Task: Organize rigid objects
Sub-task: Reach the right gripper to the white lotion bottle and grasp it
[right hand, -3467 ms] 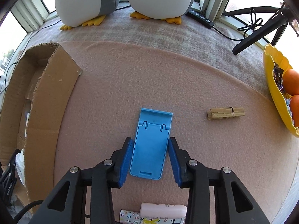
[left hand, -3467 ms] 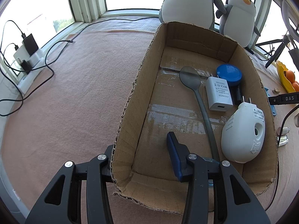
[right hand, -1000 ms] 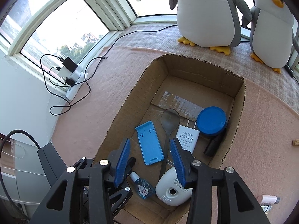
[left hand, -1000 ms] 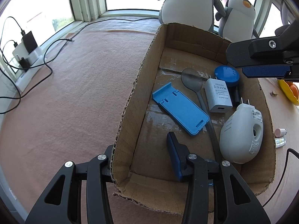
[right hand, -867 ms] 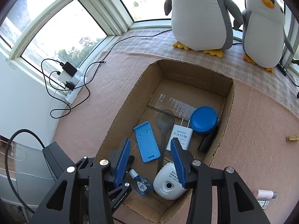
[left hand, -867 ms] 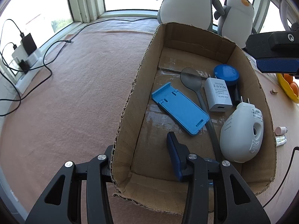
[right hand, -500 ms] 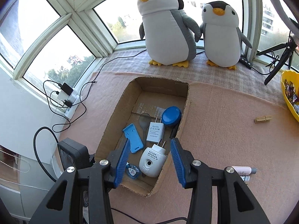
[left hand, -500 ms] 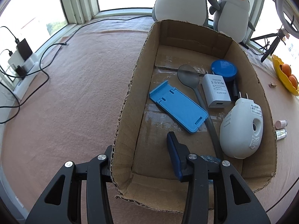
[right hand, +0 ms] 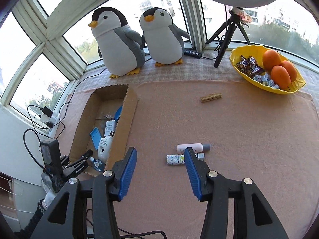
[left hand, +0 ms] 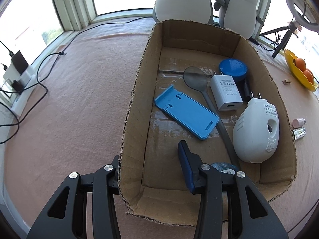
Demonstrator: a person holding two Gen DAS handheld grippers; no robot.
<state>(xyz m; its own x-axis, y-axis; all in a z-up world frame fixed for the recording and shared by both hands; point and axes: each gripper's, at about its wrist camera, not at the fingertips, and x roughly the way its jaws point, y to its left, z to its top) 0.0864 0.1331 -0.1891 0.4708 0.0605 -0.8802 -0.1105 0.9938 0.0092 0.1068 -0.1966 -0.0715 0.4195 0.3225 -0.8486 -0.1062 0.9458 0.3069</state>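
The cardboard box (left hand: 135, 107) holds a blue phone stand (left hand: 185, 112), a grey spoon (left hand: 195, 77), a white adapter (left hand: 226, 92), a blue lid (left hand: 233, 69), a white plug-in device (left hand: 255, 135) and a small blue bottle (left hand: 223, 167). My left gripper (left hand: 149, 153) is shut on the box's near left wall, one finger outside and one inside. My right gripper (right hand: 159, 151) hangs over the pink cloth to the right of the box (right hand: 123, 123); its jaws are opening with nothing between them. Just beyond it lie a pink bottle (right hand: 192, 147) and a patterned tube (right hand: 175, 159). A wooden clothespin (right hand: 211, 97) lies farther back.
Two plush penguins (right hand: 119, 45) stand at the window behind the box. A yellow bowl (right hand: 239, 67) with oranges and sweets sits at the back right, beside a tripod (right hand: 225, 41). A power strip with cables (left hand: 20, 75) lies along the left window sill.
The blue phone stand, once between the right jaws, now lies in the box. The right gripper has swung from above the box to the cloth on its right. The left gripper keeps its hold.
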